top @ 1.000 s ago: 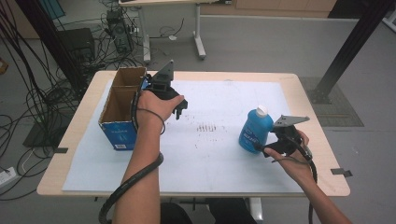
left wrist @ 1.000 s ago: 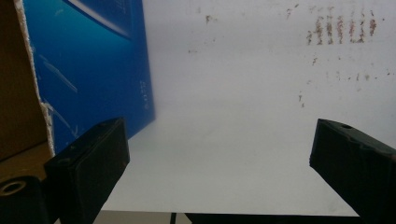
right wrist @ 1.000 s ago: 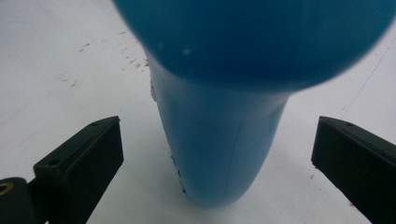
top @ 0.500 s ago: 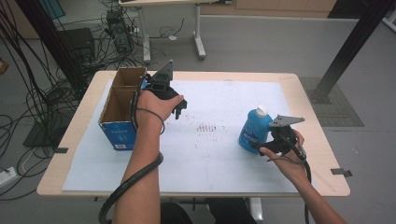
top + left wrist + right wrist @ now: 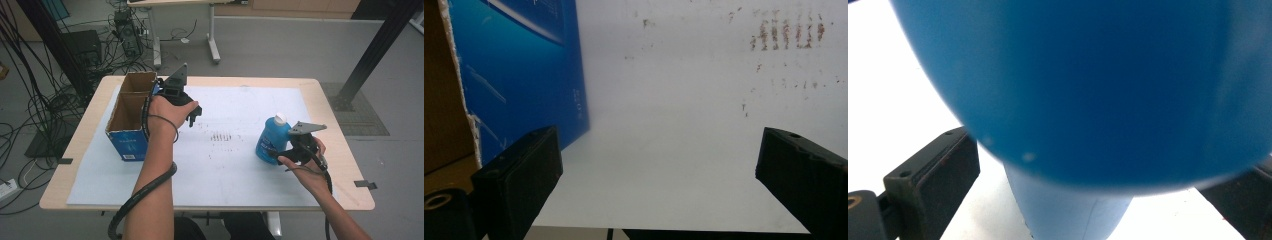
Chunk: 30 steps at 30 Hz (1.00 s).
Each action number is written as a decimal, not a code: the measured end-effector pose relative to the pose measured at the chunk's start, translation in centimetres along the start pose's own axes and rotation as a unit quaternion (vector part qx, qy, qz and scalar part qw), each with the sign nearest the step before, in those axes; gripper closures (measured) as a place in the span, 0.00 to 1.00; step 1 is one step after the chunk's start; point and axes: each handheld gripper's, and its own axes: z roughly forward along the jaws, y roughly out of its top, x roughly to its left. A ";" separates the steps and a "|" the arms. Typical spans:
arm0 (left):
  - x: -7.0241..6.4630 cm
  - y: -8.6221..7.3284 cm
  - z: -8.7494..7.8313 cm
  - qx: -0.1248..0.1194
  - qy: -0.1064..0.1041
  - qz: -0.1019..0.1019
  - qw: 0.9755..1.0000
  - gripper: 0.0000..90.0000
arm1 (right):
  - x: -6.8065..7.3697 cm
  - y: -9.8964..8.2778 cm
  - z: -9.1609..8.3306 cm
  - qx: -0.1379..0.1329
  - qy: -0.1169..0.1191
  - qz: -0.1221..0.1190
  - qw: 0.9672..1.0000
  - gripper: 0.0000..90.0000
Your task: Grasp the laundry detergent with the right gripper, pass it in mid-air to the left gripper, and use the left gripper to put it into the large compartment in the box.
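Fingers first: from the high view, my right gripper [image 5: 281, 154] has its jaws either side of the blue bottle [image 5: 271, 139], which stands upright on the white sheet [image 5: 235, 165] toward the table's right side. Whether the pads are pressing on it I cannot tell from up here. My left gripper [image 5: 192, 114] hangs over the sheet just beside the blue cardboard box [image 5: 131, 115], whose open top faces up at the table's left; it holds nothing.

Left gripper view: the two fingers [image 5: 519, 172] stand wide apart with bare sheet between them, the box's blue wall [image 5: 531, 65] close on one side and a patch of brown marks [image 5: 786, 35] farther off.

Right gripper view: the bottle [image 5: 1108, 85] bulges large between my fingers [image 5: 933, 177]. The one pad I see whole looks just clear of it, so I judge the jaws are bracketing it, not clamped.

I read this as the grasp step on the bottle. Next I would close until both pads bite, then lift straight up, keeping it upright, probably toward the box.
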 end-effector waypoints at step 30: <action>0.0 0.1 -0.4 -0.002 -0.001 0.003 1.000 0.06 | 0.0 0.3 -0.1 -0.005 -0.001 -0.006 1.000 0.03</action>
